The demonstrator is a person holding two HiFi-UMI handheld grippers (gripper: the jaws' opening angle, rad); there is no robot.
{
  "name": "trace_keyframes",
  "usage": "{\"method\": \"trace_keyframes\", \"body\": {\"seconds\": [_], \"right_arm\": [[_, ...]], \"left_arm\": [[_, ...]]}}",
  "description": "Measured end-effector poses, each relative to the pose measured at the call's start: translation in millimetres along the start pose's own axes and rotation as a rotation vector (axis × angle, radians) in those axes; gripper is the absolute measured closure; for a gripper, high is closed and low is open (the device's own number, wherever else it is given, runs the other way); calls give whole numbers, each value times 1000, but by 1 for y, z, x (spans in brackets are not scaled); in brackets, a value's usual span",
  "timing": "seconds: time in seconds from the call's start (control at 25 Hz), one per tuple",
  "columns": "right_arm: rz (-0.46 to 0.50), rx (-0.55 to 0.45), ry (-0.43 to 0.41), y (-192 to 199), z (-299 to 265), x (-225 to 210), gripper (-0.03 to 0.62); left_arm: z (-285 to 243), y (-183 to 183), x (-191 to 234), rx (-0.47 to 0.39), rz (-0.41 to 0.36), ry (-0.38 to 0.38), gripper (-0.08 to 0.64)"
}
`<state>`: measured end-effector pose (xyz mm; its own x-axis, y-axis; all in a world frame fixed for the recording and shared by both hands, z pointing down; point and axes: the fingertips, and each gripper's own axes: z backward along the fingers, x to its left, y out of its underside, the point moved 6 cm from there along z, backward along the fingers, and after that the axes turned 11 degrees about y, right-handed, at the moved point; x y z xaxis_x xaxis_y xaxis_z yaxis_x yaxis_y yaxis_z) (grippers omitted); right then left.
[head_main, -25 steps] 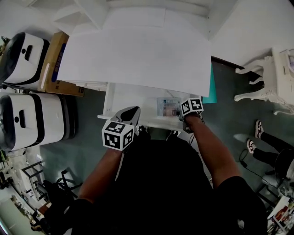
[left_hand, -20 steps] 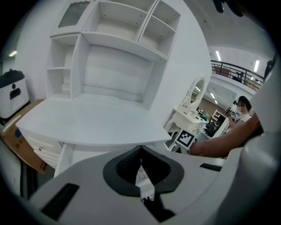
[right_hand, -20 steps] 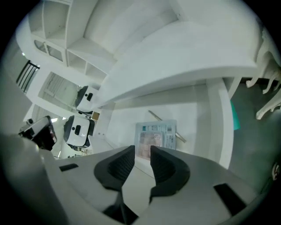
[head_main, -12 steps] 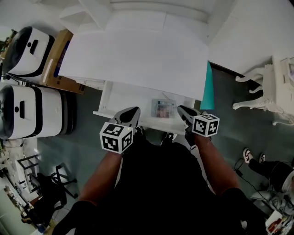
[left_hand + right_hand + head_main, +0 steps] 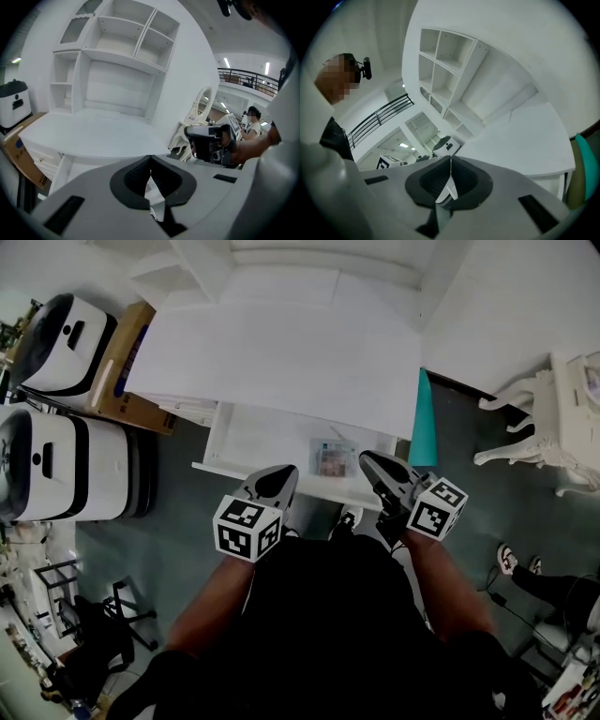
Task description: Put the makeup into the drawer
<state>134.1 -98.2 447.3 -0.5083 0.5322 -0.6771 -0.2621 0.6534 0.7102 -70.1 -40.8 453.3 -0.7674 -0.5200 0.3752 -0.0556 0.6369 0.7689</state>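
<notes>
You are holding your right gripper (image 5: 450, 163) with its jaws, just done closing, meeting on nothing and pointing toward the white desk (image 5: 520, 136) and its shelf unit (image 5: 445, 61).

A person wears a black short-sleeved top (image 5: 328, 615). The left gripper (image 5: 279, 476) and right gripper (image 5: 373, 465) are pale grey with dark ribbed pads (image 5: 136, 177), each bearing a black-and-white marker cube (image 5: 247, 528).

Noted: two white-and-black appliances (image 5: 56, 479) and cardboard box (image 5: 117, 371), well left of left gripper (image 5: 279, 476); teal panel (image 5: 424, 423) near right gripper (image 5: 372, 462), white ornate furniture (image 5: 562, 418) farther right.
</notes>
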Motion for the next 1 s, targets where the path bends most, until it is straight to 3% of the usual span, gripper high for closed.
{"method": "trace_keyframes", "body": {"seconds": [0.16,0.32,0.64,0.84,1.0], "right_arm": [[100,-56,141,11,13,19,563],[51,-91,261,43,25,38,563],[127,-3,336,116,28,109,565],[242,26,359,138,33,145,565],[191,-4,398,149,47,151,565]], "left_arm": [[19,1,-5,-29,-33,49,549],[57,20,-6,-21,-49,95,549],[112,63,-7,-1,-72,167,549],[125,76,-15,5,-92,214,549],[132,82,-24,21,-112,230,549]]}}
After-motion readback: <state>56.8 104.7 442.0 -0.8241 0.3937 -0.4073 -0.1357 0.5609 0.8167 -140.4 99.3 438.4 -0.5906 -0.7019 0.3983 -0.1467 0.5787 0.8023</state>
